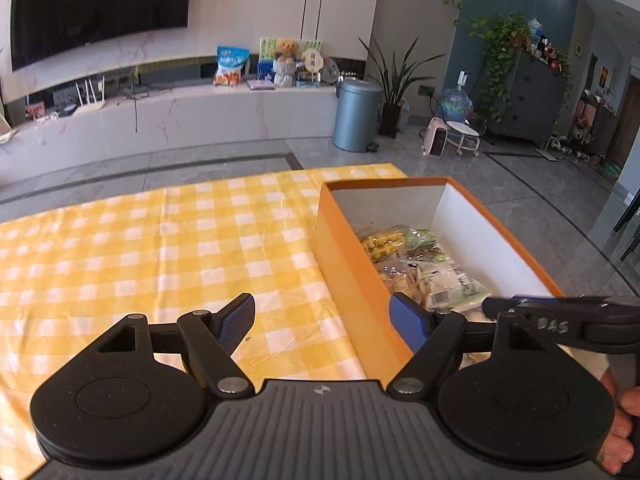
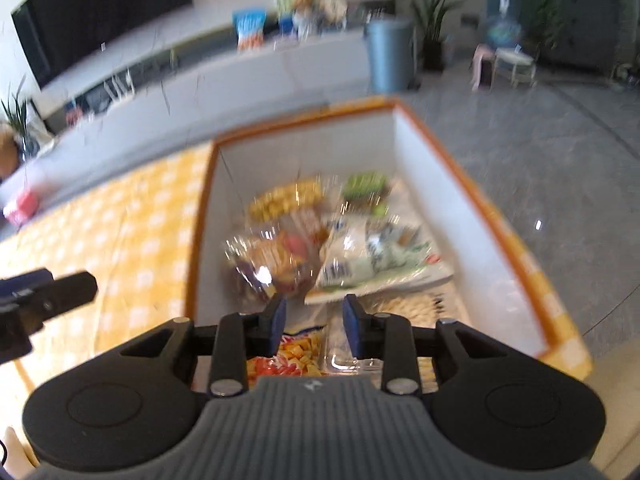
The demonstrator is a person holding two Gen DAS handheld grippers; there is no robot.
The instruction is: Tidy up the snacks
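1. Over the orange box (image 2: 440,208), at lower centre of the right wrist view, find the right gripper (image 2: 315,320): pads drawn near together with a narrow gap, nothing visibly pinched between them, though blur hides fine detail.
2. Judging by that, treat the step in hand as settling or picking among the snack packs (image 2: 360,256) already inside the box.
3. Come down between the white inner walls, clear of the orange rim, and choose one pack edge rather than a heap; the crinkly clear wrappers probably slip and drag their neighbours.
4. Close on a sealed seam, not on the puffed middle, to avoid crushing the contents.
5. Keep the left gripper (image 1: 322,316) spread wide and holding nothing, low in the left wrist view, with one pad above the yellow checked cloth (image 1: 160,240) and the other over the box's near left wall (image 1: 352,272).
6. Use it, if needed, to steady that wall; otherwise hold it away from the right gripper (image 1: 560,320), which crosses the right edge of the same view just beside it.
7. Look for the packs in both views:
   - in the right wrist view, ahead of and below the pads, filling the box floor from centre to bottom of the frame;
   - in the left wrist view (image 1: 440,280), right of centre, beyond the right-hand pad.
8. Expect no snack on the visible part of the cloth.
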